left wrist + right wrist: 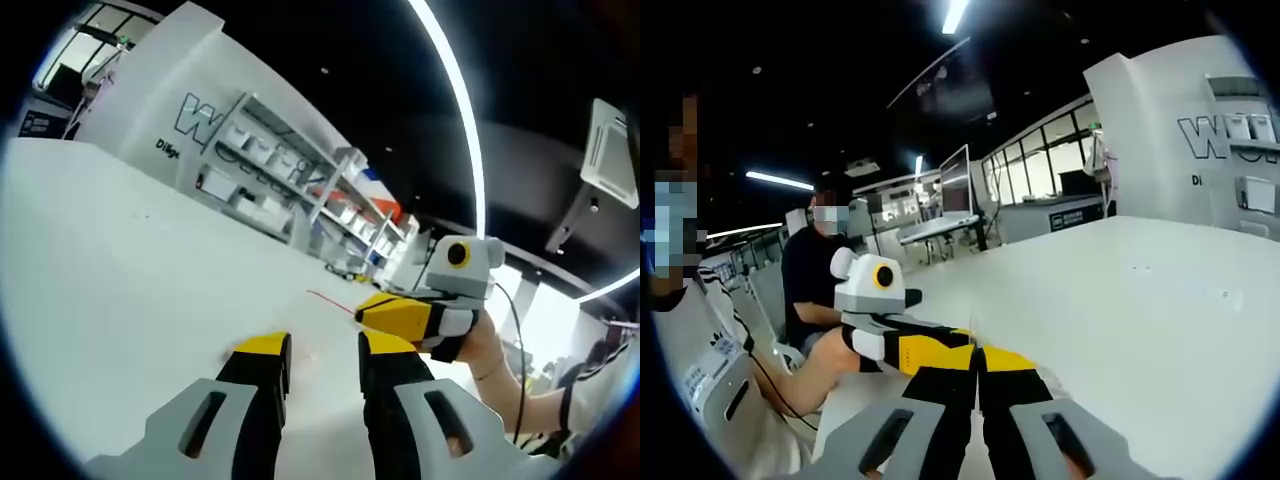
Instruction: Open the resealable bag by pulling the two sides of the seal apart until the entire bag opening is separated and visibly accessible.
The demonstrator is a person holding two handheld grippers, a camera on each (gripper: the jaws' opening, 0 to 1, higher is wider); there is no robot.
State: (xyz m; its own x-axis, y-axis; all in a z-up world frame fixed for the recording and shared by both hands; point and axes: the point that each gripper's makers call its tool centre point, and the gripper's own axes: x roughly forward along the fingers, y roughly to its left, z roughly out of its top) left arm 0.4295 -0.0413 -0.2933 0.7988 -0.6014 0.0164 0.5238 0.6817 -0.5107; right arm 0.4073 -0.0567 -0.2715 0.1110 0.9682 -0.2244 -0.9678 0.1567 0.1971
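The resealable bag is clear and hard to make out. Its thin red seal line (328, 301) runs in the air above the white table (120, 260), ending at the tip of my right gripper (360, 312). That gripper comes in from the right, held by a hand (488, 345), with its yellow jaws together on the bag's edge. My left gripper (325, 350) stands open just below the seal line, with nothing between its jaws. In the right gripper view my right gripper (978, 362) has its jaws pressed together, and the left gripper (958, 345) sits right against them from the left.
White shelving (290, 180) with boxes stands beyond the table's far edge. A seated person (810, 270) is behind the left gripper, off the table's side. A monitor (955, 180) and desks stand farther back. The table top (1140, 300) spreads wide to the right.
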